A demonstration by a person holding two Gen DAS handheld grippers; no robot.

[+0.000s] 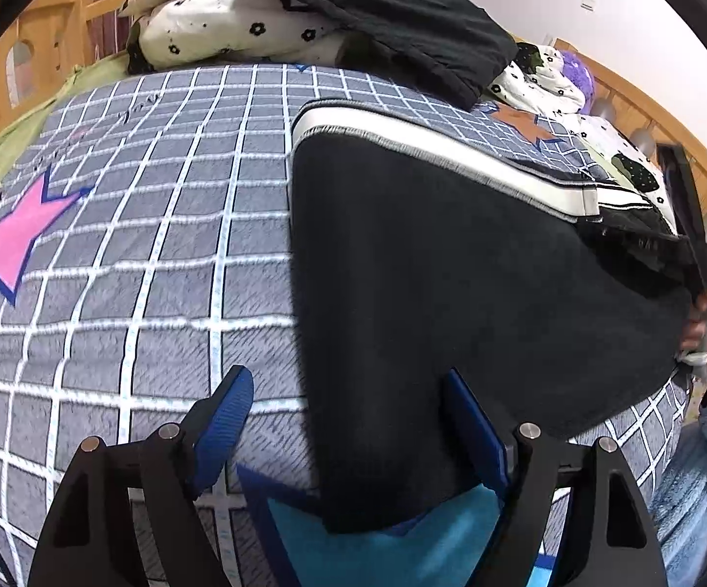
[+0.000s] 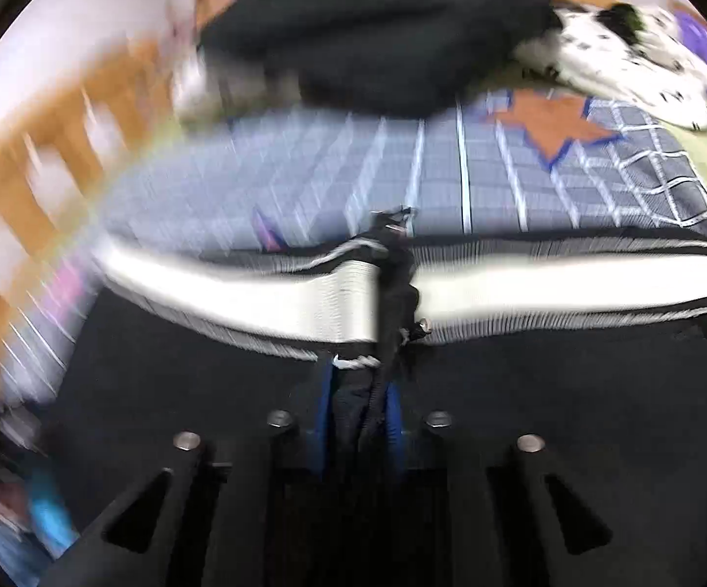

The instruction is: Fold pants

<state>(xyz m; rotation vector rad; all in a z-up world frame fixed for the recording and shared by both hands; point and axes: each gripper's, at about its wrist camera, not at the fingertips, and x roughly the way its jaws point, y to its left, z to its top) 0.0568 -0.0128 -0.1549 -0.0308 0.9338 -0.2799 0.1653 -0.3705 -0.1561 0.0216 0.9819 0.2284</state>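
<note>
Black pants (image 1: pixel 451 303) with a white striped waistband (image 1: pixel 431 146) lie on a grey checked bedsheet (image 1: pixel 133 244). My left gripper (image 1: pixel 348 406) is open just above the sheet, its right finger over the pants' near corner. My right gripper (image 2: pixel 358 406) is shut on a bunch of the black pants fabric just below the waistband (image 2: pixel 265 293); it shows at the far right of the left wrist view (image 1: pixel 695 239), lifting the pants' edge. The right wrist view is blurred by motion.
A black garment (image 1: pixel 382 14) lies on flowered white bedding (image 1: pixel 236 24) at the head of the bed. A wooden bed frame (image 1: pixel 45 34) runs behind and along the sides. Pink star (image 1: pixel 15 239) and orange star (image 2: pixel 549 122) patches mark the sheet.
</note>
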